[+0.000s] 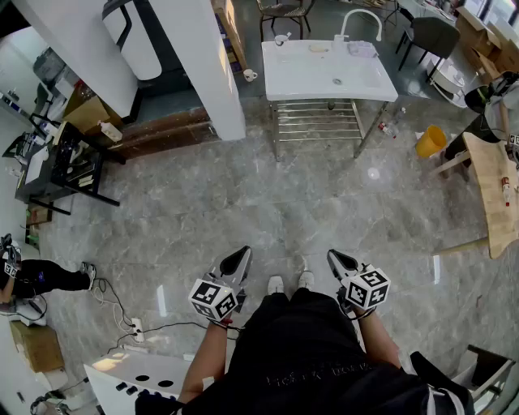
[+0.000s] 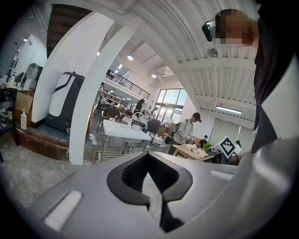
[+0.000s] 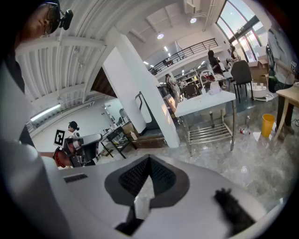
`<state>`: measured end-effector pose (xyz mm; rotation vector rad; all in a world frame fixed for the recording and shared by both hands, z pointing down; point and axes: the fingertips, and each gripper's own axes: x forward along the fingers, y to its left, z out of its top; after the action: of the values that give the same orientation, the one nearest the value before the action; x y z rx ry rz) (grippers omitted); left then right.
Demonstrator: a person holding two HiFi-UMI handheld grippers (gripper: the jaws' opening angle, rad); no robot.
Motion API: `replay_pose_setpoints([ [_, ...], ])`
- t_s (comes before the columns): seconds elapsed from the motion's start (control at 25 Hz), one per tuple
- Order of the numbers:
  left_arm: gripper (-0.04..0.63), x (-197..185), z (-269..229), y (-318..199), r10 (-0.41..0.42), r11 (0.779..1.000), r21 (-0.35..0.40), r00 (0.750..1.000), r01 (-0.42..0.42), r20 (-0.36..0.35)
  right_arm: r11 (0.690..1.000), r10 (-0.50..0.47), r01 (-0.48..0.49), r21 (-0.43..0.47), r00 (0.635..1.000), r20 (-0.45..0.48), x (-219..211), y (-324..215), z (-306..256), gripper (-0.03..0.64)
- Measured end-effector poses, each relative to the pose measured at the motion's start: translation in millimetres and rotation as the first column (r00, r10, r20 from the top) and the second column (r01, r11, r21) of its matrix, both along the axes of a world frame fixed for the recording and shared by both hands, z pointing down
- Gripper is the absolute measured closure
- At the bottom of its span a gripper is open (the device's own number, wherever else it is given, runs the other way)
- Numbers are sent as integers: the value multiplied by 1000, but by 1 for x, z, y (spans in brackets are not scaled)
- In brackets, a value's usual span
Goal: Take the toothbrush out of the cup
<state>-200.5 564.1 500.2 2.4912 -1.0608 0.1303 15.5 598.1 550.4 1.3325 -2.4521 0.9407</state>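
You stand on a grey marble floor (image 1: 243, 211) with a gripper in each hand, both held low in front of your legs. The left gripper (image 1: 240, 258) has its jaws closed together with nothing between them. The right gripper (image 1: 338, 259) looks the same: its jaws meet at the tips and hold nothing.

Well apart from both grippers, across the floor, stands a white table (image 1: 324, 77) with a shallow basin and a curved tap (image 1: 361, 20). At its far left corner sits a small pale cup (image 1: 282, 38). It is too small in every view to tell what is in it, so the toothbrush cannot be made out. A few other pale items lie along the table's far edge, too small to name.

A white mug (image 1: 250, 75) sits beside the white pillar (image 1: 207, 65), left of the table. A yellow bucket (image 1: 431, 141) stands on the floor to the table's right, near a wooden table (image 1: 495, 190) that the picture's right edge cuts off. What the mug and the bucket hold cannot be seen.

Your own body hides the floor at the bottom of the head view.
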Motion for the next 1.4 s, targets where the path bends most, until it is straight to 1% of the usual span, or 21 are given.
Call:
replay_pose_setpoints([
  [0.16, 588, -12, -5, -1, -40, 999, 8, 999, 40, -1, 1000, -17, 17, 7, 1000, -1, -8, -4, -2, 606],
  [0.28, 588, -15, -4, -2, -40, 999, 12, 999, 40, 14, 999, -27, 27, 17, 1000, -7, -12, -7, -6, 606],
  [0.4, 588, -15, -3, -4, -49, 999, 2, 999, 49, 10, 999, -37, 37, 20, 999, -7, -12, -8, -7, 605],
  [0.56, 588, -7, -5, -8, -38, 999, -6, 999, 38, 11, 999, -27, 26, 41, 999, 33, -5, -13, -15, 604],
  [0.68, 588, 1, -5, -12, -27, 1000, -6, 999, 27, 20, 998, -9, 7, 61, 999, 32, 4, -15, -16, 604],
  [0.84, 588, 21, -8, -18, -22, 1000, 8, 999, 21, 33, 998, -8, 6, 60, 999, 39, 25, -16, -11, 604],
  [1.12, 588, 54, -17, -19, -58, 998, 35, 997, 57, 41, 999, -30, 28, 42, 999, 44, 67, -15, 0, 604],
  [1.24, 588, 58, -20, -14, -60, 998, 38, 998, 58, 35, 999, -25, 22, 42, 998, 52, 77, -16, 0, 604],
  [1.4, 588, 60, -19, -15, -81, 996, 41, 995, 79, 52, 999, -21, 19, 44, 998, 61, 85, -18, 3, 604],
])
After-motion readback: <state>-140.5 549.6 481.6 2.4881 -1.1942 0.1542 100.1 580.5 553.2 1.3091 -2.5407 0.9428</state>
